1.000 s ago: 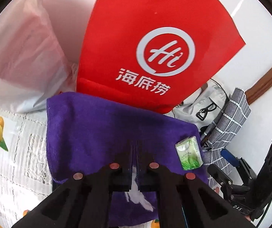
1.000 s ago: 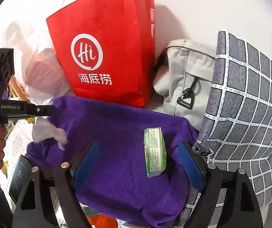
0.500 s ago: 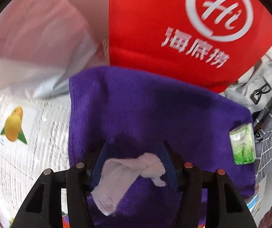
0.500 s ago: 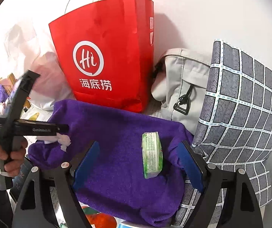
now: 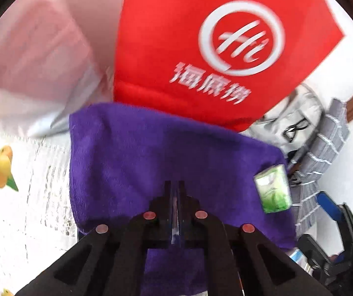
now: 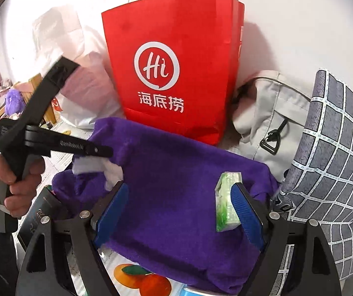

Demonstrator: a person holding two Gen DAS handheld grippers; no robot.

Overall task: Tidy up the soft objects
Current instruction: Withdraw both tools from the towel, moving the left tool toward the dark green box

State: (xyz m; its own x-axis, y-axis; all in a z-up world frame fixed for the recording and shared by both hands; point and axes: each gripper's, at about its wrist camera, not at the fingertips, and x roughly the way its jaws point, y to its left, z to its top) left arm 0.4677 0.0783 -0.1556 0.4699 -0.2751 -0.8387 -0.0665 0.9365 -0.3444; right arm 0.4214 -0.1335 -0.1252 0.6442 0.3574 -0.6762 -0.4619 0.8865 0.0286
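A purple towel (image 5: 171,162) lies spread in front of a red paper bag (image 5: 201,44); it also shows in the right wrist view (image 6: 176,185). A green tissue pack (image 5: 272,188) rests on its right side. My left gripper (image 5: 175,190) is shut above the towel; in the right wrist view (image 6: 109,151) a crumpled white tissue (image 6: 90,166) hangs right under its tip. My right gripper (image 6: 180,209) is open over the towel, its right blue pad against the green tissue pack (image 6: 225,202).
A white plastic bag (image 5: 28,69) stands left of the red bag (image 6: 174,61). A grey bag (image 6: 267,123) and a grey checked cushion (image 6: 337,162) stand on the right. A fruit-print tablecloth (image 5: 16,185) covers the table.
My left gripper opened over the white tissue on the towel, then shut again and rose. My right gripper moved forward and right, so the green pack now touches its right pad.
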